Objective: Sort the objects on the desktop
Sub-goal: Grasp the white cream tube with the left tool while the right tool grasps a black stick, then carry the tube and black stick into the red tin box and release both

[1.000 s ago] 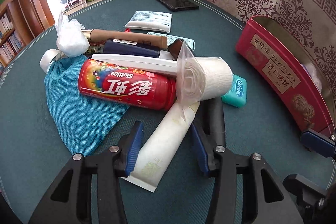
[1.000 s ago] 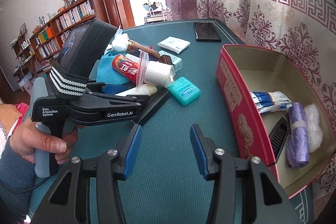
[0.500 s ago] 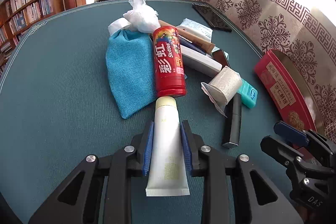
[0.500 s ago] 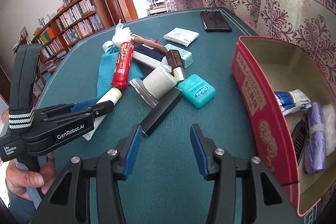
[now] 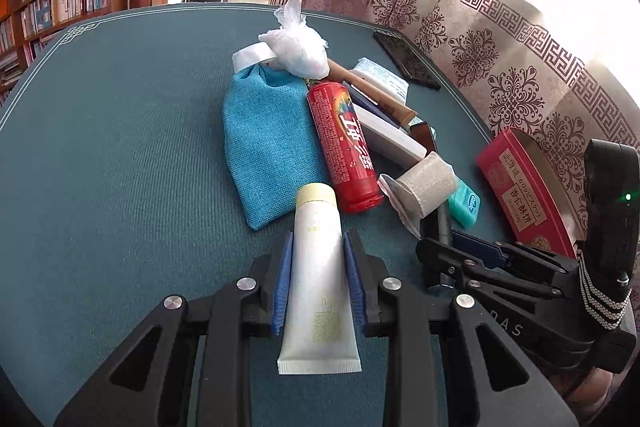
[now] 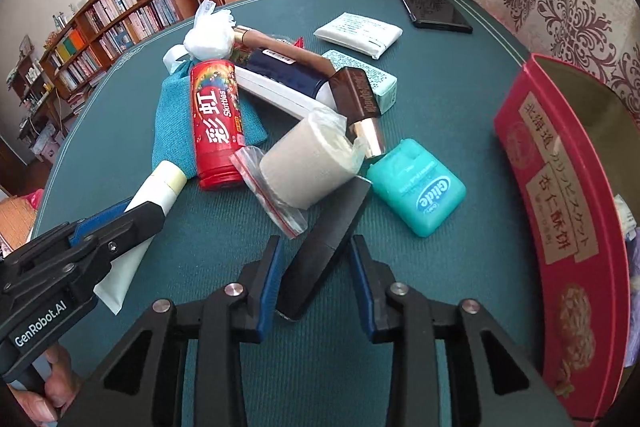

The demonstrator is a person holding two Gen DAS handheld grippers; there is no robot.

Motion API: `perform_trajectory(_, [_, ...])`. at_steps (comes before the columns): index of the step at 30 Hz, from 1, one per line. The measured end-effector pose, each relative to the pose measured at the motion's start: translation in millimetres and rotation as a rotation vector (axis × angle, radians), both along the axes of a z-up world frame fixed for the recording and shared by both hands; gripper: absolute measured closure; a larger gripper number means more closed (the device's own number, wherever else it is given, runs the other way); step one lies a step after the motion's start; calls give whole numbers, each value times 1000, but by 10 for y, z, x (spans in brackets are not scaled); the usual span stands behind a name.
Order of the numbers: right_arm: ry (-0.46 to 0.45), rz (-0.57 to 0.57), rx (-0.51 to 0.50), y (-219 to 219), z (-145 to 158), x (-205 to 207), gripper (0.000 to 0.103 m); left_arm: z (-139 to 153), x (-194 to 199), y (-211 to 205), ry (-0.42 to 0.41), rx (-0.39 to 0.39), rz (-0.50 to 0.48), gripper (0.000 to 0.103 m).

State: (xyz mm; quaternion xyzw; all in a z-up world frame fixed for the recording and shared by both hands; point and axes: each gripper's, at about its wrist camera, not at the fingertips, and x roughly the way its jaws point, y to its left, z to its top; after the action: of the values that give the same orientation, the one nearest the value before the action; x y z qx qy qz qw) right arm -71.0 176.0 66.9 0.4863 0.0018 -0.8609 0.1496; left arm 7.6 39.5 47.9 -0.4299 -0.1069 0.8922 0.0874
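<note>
My left gripper (image 5: 318, 275) is shut on a white cream tube (image 5: 318, 267), cap pointing away; the tube also shows in the right wrist view (image 6: 148, 203). My right gripper (image 6: 316, 279) is open, its jaws either side of a flat black bar (image 6: 328, 239) lying on the table, not touching it. Beyond lies a pile: a red Skittles can (image 6: 216, 123), a blue cloth pouch (image 5: 268, 131), a bagged gauze roll (image 6: 308, 163) and a teal floss box (image 6: 420, 187). A red tin box (image 6: 560, 211) stands open at the right.
A black phone (image 6: 432, 7), a white tissue pack (image 6: 360, 35), a white plastic bag ball (image 6: 208, 39), a brown tube and a navy item lie on the green table. Curtains hang behind; bookshelves stand to the left.
My left gripper holds the tube and has shifted slightly. My right gripper has moved forward and down so its open jaws now straddle the black bar.
</note>
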Motion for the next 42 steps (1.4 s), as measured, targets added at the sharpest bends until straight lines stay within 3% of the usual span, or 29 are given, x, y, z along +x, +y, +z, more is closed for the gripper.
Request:
perform_trajectory(5, [10, 3, 21, 20, -4, -16, 81, 6, 5, 29, 3, 8, -10, 75])
perform_trajectory(14, [-15, 13, 33, 113, -7, 183, 81, 30, 18, 43, 14, 14, -10, 75])
perform_trajectory(21, [10, 29, 95, -15, -7, 103, 81, 36, 39, 43, 18, 14, -11, 75])
perform_trajectory(31, [57, -11, -39, 198, 185, 315, 81, 74, 58, 66, 26, 3, -14, 75])
perform_trajectory(42, [160, -53, -75, 503, 491, 583, 81, 281, 156, 283, 56, -44, -53, 75])
